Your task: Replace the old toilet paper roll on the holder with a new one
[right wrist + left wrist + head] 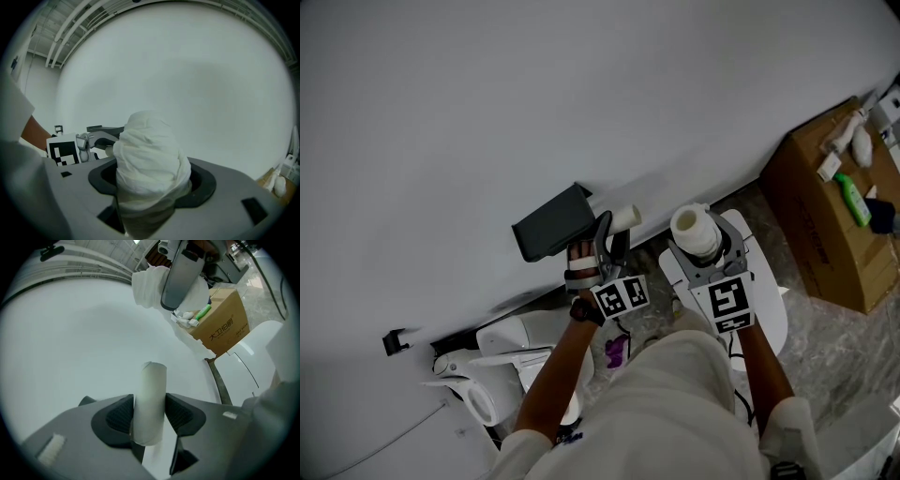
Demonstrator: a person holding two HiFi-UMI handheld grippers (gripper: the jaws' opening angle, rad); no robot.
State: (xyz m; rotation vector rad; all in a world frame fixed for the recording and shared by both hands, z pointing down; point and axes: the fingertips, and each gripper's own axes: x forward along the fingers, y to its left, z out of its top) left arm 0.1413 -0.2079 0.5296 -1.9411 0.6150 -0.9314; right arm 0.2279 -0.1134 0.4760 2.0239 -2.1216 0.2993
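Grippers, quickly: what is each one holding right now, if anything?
Left gripper: closed on the bare tube.
Right gripper: closed on the new toilet paper roll.

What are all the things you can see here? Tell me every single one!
empty cardboard tube: one, off-white, held by the left gripper
full toilet paper roll: one, white, held by the right gripper
wall-mounted holder: one, dark grey, white wall beside the tube
small wall hook: one, black, lower left
cardboard box: one, brown, floor at far right
plastic bottle: one, green, lying on the box
rounded fixtures: two, white, below the right gripper and lower left
grippers: two, grey, both shut
person's forearms: two, bare, bottom
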